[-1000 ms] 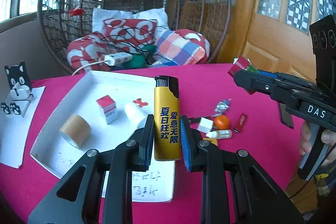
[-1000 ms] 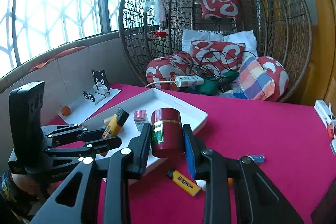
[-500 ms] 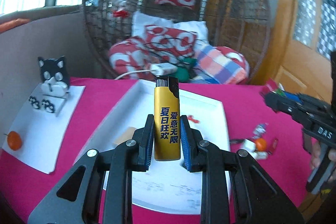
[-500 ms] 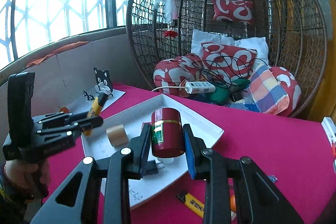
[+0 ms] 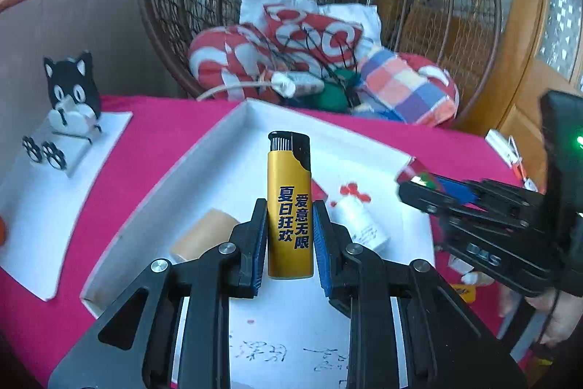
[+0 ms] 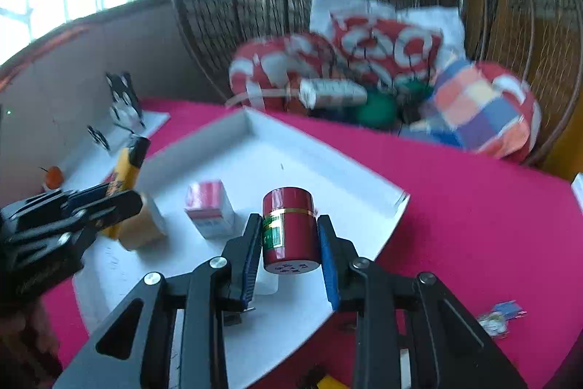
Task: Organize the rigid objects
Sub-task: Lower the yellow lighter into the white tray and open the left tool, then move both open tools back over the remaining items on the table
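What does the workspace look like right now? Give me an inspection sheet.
Surface: pink tablecloth with a white tray on it.
Job's things: yellow lighter in the left tongs; red canister in the right tongs. In the tray: tan roll, red-and-white box, white bottle.
Clutter: cat-shaped stand on a white sheet, small orange fruit, wrapped sweets.
Grippers: both tongs shut on their loads, above the tray.
Cables: white power strip with cords on the cushions.
Surroundings: wicker hanging chair, window, wooden door.
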`<state>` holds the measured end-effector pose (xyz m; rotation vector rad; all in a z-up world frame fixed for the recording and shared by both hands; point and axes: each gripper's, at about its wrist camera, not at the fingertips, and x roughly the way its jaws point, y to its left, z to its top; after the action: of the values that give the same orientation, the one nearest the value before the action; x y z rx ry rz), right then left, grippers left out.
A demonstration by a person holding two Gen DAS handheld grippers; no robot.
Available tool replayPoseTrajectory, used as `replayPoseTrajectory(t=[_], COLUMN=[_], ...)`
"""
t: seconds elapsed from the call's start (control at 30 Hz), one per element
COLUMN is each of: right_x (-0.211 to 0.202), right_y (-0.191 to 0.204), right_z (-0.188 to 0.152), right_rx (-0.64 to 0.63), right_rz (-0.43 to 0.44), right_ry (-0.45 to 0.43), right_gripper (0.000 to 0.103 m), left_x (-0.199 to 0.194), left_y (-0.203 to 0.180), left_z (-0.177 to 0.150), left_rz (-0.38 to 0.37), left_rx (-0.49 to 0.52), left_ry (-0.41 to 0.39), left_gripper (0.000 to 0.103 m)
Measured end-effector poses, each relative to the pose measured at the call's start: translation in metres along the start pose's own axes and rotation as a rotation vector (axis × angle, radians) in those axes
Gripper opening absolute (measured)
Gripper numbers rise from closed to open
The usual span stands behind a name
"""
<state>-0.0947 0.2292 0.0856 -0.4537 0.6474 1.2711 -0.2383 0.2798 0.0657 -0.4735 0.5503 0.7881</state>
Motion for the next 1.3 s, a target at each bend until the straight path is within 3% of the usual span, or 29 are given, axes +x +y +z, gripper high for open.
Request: replayPoseTrajectory(t=[0.23,0.47,0.5,0.53,0.57,0.6,0.77,0.93,1.03,1.2,1.3], right_x=[0.031,0.031,0.030,0.028,0.025,0.020,-0.002,-0.048,-0.093,-0.153,-0.170], right_y=[-0.004,0.001,0.003,0.005,0.006,0.006,0.004,-0.007,-0.030,-0.068,-0.095], right_z=[-0.002,-0.006,-0.006,-0.007,-0.008,-0.009,-0.005,0.003,0.005,-0.005,-0.022], right_rx=[0.043,0.039,0.024,0.016,0.019,0.029,0.048,0.059,0.113,0.188,0.271], right_rz=[-0.030,-0.029,-0.030,-0.035,-0.041,-0.051,-0.062,-0.082,-0.099,-0.177,-0.154], right_ry=[0.049,0.047,0.039,0.028,0.015,-0.017,-0.093,-0.212,-0.329,-0.482,-0.506], right_gripper=[0.031,0.032,0.042,0.070,0.085,0.096,0.103,0.103,0.103,0.103,0.103], left_x=[0.013,0.006,0.003,-0.001,-0.004,-0.010,-0.039,-0.072,-0.085,-0.087,-0.078], left_y=[0.004,0.017,0.018,0.021,0.023,0.026,0.028,0.018,0.008,-0.022,-0.045], left_z=[-0.003,0.000,0.000,-0.001,-0.001,-0.002,-0.001,0.006,0.009,0.007,0.003], left_rz=[0.043,0.043,0.041,0.040,0.046,0.057,0.093,0.072,0.029,-0.076,-0.131], left_rx=[0.009,-0.047,-0.059,-0.074,-0.088,-0.103,-0.113,-0.095,-0.071,0.003,0.052], left_ry=[0.013,-0.013,-0.021,-0.034,-0.047,-0.069,-0.162,-0.280,-0.326,-0.329,-0.287], left_gripper=[0.023,0.025,0.030,0.058,0.092,0.102,0.103,0.103,0.103,0.103,0.103])
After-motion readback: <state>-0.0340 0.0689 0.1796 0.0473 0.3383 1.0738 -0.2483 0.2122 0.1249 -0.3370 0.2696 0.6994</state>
